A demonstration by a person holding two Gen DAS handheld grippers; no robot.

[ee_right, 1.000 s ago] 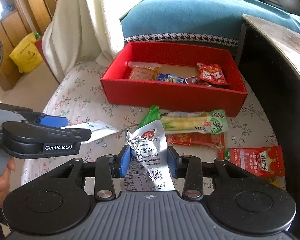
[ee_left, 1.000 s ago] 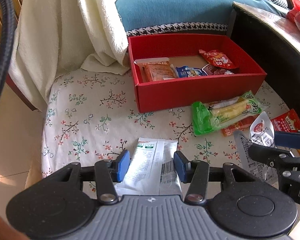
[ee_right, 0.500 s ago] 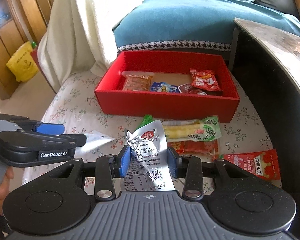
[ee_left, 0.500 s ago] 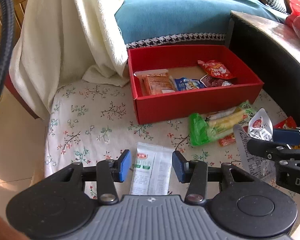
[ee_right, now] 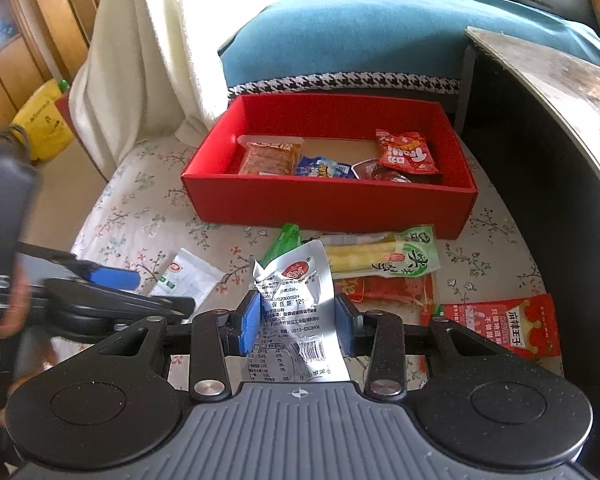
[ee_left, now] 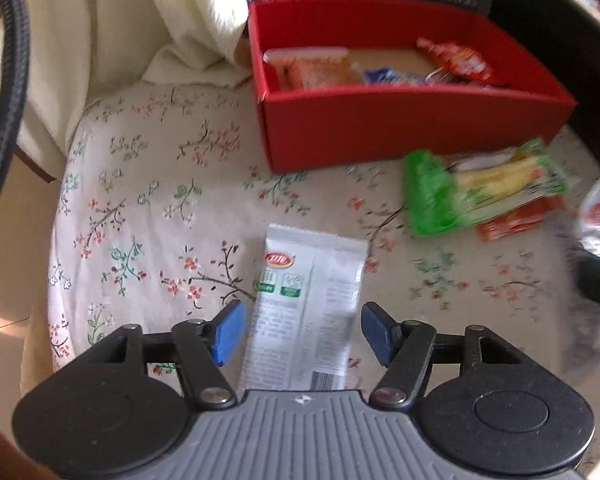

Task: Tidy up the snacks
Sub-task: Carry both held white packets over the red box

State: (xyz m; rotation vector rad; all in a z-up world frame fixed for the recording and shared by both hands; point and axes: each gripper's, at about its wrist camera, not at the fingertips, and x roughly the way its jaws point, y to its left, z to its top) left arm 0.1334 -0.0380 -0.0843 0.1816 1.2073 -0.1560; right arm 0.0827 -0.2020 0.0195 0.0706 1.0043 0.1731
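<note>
Two tongs: my right gripper (ee_right: 296, 322) clamps a crinkled silver foil snack packet (ee_right: 296, 312); my left gripper (ee_left: 302, 336) gapes around a flat white packet (ee_left: 308, 312) lying on the floral cloth (ee_left: 148, 208), short of the red cardboard box (ee_right: 332, 204).

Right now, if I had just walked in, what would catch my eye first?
Probably the bright red box on the flowered cushion, already holding several snack packets. Next, the silver packet pinched upright in the right hand-held gripper, in front of the box. Then the white packet lying flat between the open fingers of the left hand-held gripper.
</note>
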